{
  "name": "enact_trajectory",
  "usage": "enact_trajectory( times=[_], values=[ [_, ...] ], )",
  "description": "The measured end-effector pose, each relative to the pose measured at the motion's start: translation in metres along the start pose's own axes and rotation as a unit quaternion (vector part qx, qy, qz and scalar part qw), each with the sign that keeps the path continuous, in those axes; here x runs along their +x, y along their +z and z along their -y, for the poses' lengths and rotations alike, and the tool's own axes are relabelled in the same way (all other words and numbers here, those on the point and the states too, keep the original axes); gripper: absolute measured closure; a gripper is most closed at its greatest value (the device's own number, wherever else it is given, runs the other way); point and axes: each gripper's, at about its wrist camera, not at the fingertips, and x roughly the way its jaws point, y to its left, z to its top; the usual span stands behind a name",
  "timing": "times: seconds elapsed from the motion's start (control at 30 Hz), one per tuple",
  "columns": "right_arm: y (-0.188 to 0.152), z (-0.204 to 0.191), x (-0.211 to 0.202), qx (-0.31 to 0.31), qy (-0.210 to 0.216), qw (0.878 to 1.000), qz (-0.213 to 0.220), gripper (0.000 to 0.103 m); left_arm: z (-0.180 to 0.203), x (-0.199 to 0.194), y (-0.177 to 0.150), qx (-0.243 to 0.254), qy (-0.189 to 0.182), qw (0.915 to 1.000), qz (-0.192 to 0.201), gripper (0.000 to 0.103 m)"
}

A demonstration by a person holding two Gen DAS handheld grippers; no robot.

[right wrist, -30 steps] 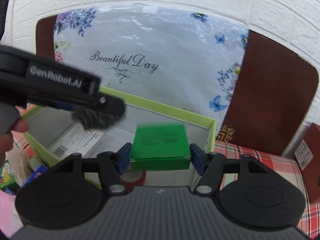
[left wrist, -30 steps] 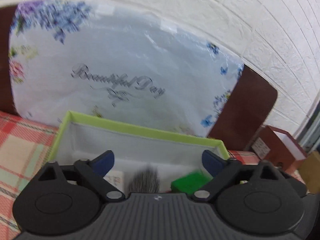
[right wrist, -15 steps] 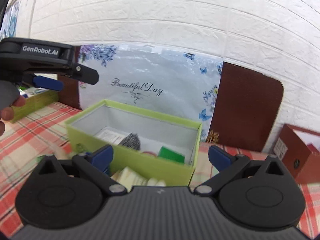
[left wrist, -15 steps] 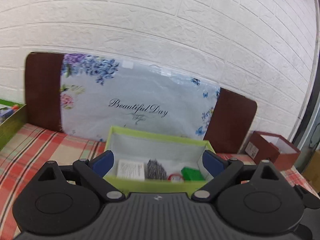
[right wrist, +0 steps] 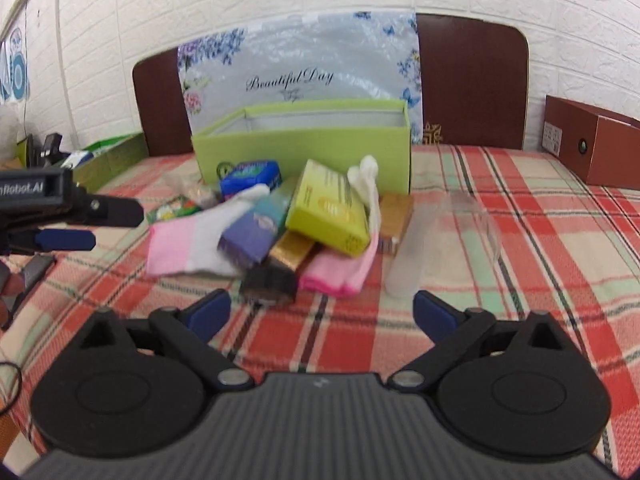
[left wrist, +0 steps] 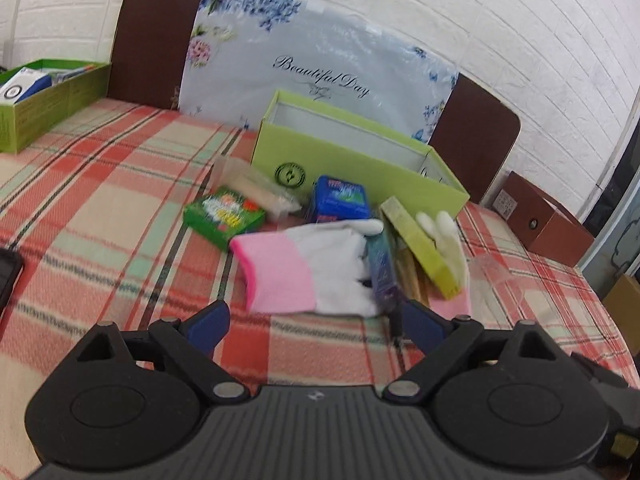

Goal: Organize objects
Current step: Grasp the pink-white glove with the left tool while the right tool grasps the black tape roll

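A lime-green open box (left wrist: 360, 168) (right wrist: 304, 152) stands on the plaid cloth. A pile lies in front of it: a pink-and-white glove (left wrist: 304, 268) (right wrist: 192, 244), a green packet (left wrist: 224, 216), a blue packet (left wrist: 340, 200), a yellow-green carton (right wrist: 328, 208), a purple carton (right wrist: 252, 236) and a gold one (right wrist: 292, 250). My left gripper (left wrist: 316, 320) hangs open and empty just short of the glove; in the right wrist view it (right wrist: 108, 226) enters from the left. My right gripper (right wrist: 322, 312) sits before the pile, jaws closing with nothing between them.
A clear plastic tube (right wrist: 440, 240) lies right of the pile. A brown box (right wrist: 592, 144) stands at the far right and a second green tray (left wrist: 48, 96) at the far left. A floral "Beautiful Day" panel (left wrist: 320, 60) leans on the wall. A dark phone (left wrist: 8, 276) lies at the left edge.
Both grippers have drawn back from over the green box, bringing the pile into view. The right one let go of a small green box, the left of a dark brush.
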Motion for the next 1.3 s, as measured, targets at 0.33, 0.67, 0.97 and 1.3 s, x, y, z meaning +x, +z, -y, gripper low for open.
enact_trajectory(
  times=[0.33, 0.67, 0.97, 1.3],
  values=[
    [0.011, -0.034, 0.033, -0.043, 0.026, 0.999, -0.008, 0.026, -0.019, 0.008, 0.001, -0.010, 0.013, 0.9998, -0.008, 0.008],
    [0.004, -0.040, 0.047, -0.058, 0.041, 0.997, -0.035, 0.057, -0.031, 0.067, 0.017, 0.009, 0.005, 0.9988, -0.049, 0.008],
    [-0.010, -0.028, 0.009, -0.049, 0.046, 0.997, -0.031, 0.057, -0.023, 0.068, 0.018, 0.009, -0.016, 0.9977, -0.066, 0.084],
    [-0.028, -0.030, -0.007, -0.066, 0.049, 0.995, -0.047, 0.057, -0.034, -0.028, -0.039, 0.011, -0.038, 0.9964, -0.075, 0.080]
  ],
)
